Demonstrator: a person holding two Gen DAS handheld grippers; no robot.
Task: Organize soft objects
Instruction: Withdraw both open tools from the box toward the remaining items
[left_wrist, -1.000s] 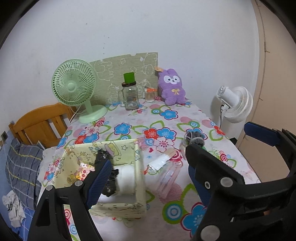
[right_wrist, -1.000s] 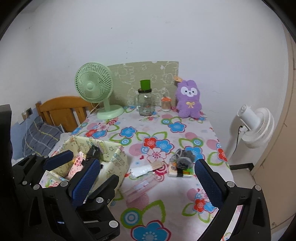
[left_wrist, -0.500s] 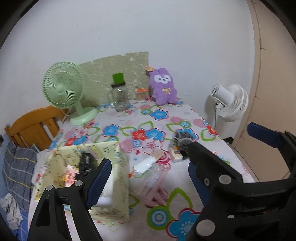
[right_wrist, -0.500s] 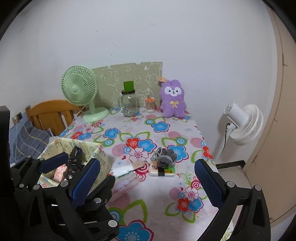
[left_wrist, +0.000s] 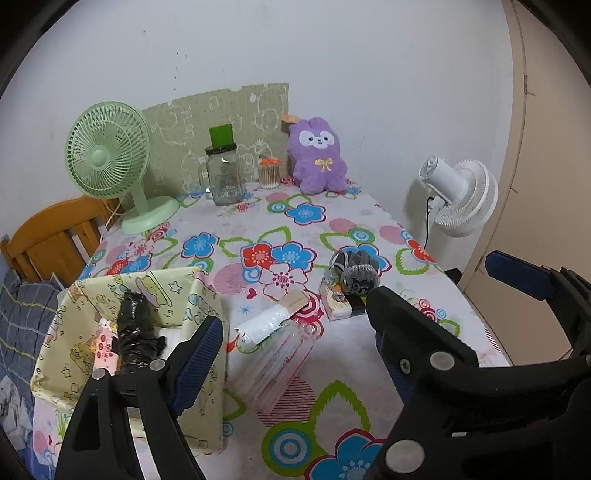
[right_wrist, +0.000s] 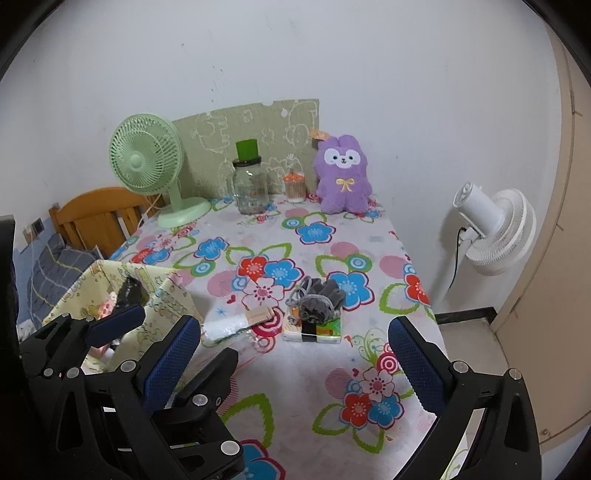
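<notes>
A grey sock bundle (left_wrist: 356, 271) (right_wrist: 319, 299) lies on a tissue pack (right_wrist: 314, 330) in the middle of the flowered table. A purple plush bunny (left_wrist: 317, 157) (right_wrist: 341, 173) sits upright against the back wall. On the left stands a yellow fabric box (left_wrist: 199, 295) holding a black wrapped bundle (left_wrist: 135, 332) and a pink pack. My left gripper (left_wrist: 295, 354) hovers open over a clear plastic sleeve (left_wrist: 280, 362), beside the box. My right gripper (right_wrist: 293, 365) hangs open above the table's front, short of the socks. Neither holds anything.
A white packet (left_wrist: 266, 321) lies next to the box. At the back stand a green desk fan (left_wrist: 110, 162), a glass jar (left_wrist: 223, 177) and a small swab jar (left_wrist: 269, 173). A wooden chair (left_wrist: 48, 240) is on the left, a white floor fan (right_wrist: 495, 229) on the right.
Both grippers have drifted a little to the right and lower over the table's front. Their jaws stand as wide as before, and nothing on the table has moved.
</notes>
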